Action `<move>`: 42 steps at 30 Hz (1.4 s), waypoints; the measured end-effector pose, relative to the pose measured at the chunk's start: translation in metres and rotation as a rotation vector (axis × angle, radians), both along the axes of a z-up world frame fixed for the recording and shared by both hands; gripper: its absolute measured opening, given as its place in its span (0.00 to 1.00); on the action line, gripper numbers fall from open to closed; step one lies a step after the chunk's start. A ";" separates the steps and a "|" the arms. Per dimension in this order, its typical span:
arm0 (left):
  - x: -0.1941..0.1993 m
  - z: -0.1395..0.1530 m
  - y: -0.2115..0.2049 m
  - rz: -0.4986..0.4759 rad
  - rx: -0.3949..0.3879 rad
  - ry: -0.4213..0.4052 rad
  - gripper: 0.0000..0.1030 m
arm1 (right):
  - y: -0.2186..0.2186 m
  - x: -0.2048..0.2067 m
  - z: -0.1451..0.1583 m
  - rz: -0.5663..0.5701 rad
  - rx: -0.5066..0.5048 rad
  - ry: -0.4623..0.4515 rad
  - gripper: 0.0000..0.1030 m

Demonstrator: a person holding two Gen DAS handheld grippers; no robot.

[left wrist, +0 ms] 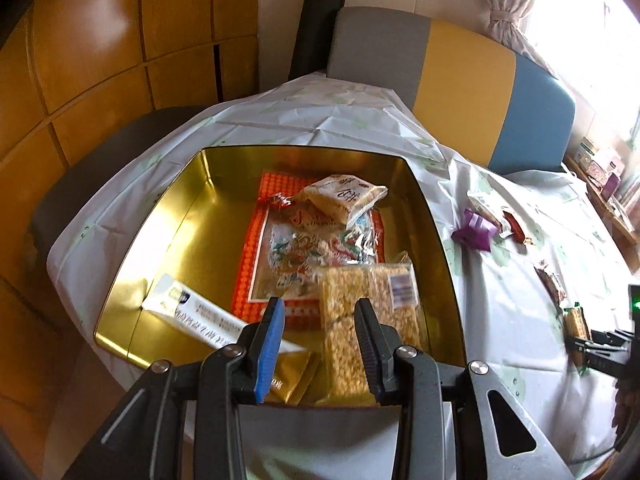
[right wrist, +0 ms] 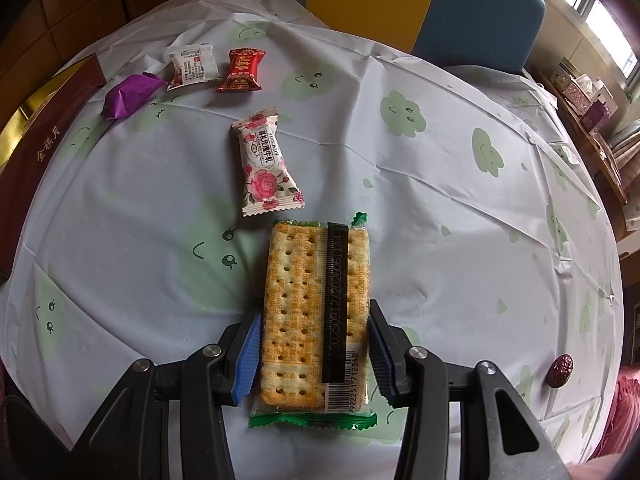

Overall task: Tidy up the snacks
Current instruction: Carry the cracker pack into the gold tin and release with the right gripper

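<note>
White cloth with green cartoon clouds covers the surface [right wrist: 460, 208]. Right tool [right wrist: 314, 354] is clamped on a cracker pack [right wrist: 304, 312] lying flat on it, rose candy [right wrist: 266, 164] just beyond. Left tool [left wrist: 320, 344] hangs over the gold tin [left wrist: 192, 216], jaws apart, gripping nothing; several snacks [left wrist: 320, 236] already sit inside.

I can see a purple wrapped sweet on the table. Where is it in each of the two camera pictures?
Left wrist view: purple sweet lies right of centre on the tablecloth, just outside the gold tin.
Right wrist view: purple sweet is at upper left, beside the tin's dark red outer wall.
Shared landmark: the red candy nearby.
</note>
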State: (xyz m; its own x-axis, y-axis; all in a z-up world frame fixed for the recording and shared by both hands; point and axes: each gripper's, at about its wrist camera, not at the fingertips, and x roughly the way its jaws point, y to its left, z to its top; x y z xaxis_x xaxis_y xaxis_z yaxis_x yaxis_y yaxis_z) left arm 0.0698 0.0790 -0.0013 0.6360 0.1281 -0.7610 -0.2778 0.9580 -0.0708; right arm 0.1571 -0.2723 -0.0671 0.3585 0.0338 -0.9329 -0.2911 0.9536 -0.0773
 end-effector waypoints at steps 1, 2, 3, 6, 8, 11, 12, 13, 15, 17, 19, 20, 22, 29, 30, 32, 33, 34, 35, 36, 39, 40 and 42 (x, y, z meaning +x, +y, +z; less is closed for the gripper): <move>-0.003 -0.001 0.001 0.000 -0.002 -0.001 0.36 | -0.001 0.001 0.000 -0.004 0.003 0.003 0.47; -0.005 -0.001 0.001 0.000 -0.003 0.000 0.36 | -0.002 0.001 0.000 -0.010 0.008 0.008 0.47; -0.007 -0.002 0.002 0.002 -0.005 0.001 0.36 | -0.003 0.002 0.000 -0.014 0.012 0.012 0.47; -0.011 -0.003 0.005 0.013 -0.007 0.002 0.36 | -0.005 0.005 0.000 -0.029 0.019 0.027 0.47; -0.014 -0.004 0.007 0.015 -0.006 0.002 0.36 | -0.007 0.007 0.001 -0.043 0.020 0.040 0.46; -0.018 -0.004 0.009 0.017 -0.005 -0.005 0.36 | -0.008 0.009 0.002 -0.080 0.022 0.055 0.46; -0.019 -0.004 0.009 0.017 -0.003 -0.008 0.36 | -0.008 0.009 0.002 -0.089 0.018 0.057 0.46; -0.020 -0.004 0.010 0.019 -0.002 -0.012 0.36 | -0.008 0.009 0.003 -0.097 0.015 0.060 0.46; -0.023 -0.003 0.012 0.024 -0.003 -0.019 0.36 | -0.010 0.008 0.006 -0.123 0.035 0.066 0.46; -0.025 -0.003 0.014 0.030 -0.004 -0.022 0.36 | -0.012 0.005 0.012 -0.149 0.084 0.058 0.46; -0.026 -0.004 0.017 0.034 -0.007 -0.019 0.36 | -0.012 0.001 0.021 -0.163 0.129 0.034 0.46; -0.026 -0.005 0.019 0.038 -0.010 -0.018 0.36 | -0.011 0.000 0.026 -0.167 0.154 0.024 0.46; -0.027 -0.006 0.022 0.048 -0.019 -0.017 0.36 | -0.005 -0.003 0.038 -0.159 0.196 0.002 0.46; -0.030 -0.003 0.038 0.094 -0.031 -0.034 0.36 | 0.057 -0.010 0.066 -0.024 0.279 -0.041 0.46; -0.031 -0.002 0.043 0.108 -0.032 -0.039 0.36 | 0.065 -0.011 0.069 -0.004 0.285 -0.047 0.46; -0.034 0.001 0.057 0.151 -0.028 -0.047 0.36 | 0.089 -0.013 0.074 0.043 0.318 -0.041 0.46; -0.036 0.003 0.065 0.177 -0.027 -0.055 0.36 | 0.104 -0.014 0.077 0.074 0.340 -0.034 0.46; -0.037 0.004 0.070 0.193 -0.026 -0.059 0.36 | 0.117 -0.014 0.079 0.104 0.355 -0.028 0.46; -0.038 0.005 0.077 0.214 -0.024 -0.063 0.36 | 0.131 -0.015 0.082 0.136 0.371 -0.022 0.46; -0.040 0.007 0.084 0.241 -0.020 -0.068 0.36 | 0.146 -0.015 0.084 0.168 0.386 -0.018 0.46; -0.044 0.007 0.104 0.296 -0.028 -0.076 0.36 | 0.194 -0.016 0.091 0.255 0.423 -0.001 0.47; -0.045 0.007 0.108 0.307 -0.029 -0.076 0.36 | 0.208 -0.016 0.091 0.279 0.433 0.000 0.47; -0.046 0.005 0.115 0.328 -0.038 -0.074 0.36 | 0.235 -0.016 0.088 0.310 0.454 0.026 0.47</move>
State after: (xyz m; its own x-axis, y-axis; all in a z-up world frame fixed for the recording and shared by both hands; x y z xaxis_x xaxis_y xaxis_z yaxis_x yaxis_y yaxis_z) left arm 0.0240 0.1942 0.0037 0.6190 0.3078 -0.7226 -0.5639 0.8146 -0.1360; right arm 0.1410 -0.0375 0.0213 0.2446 0.5355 -0.8084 -0.5601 0.7585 0.3330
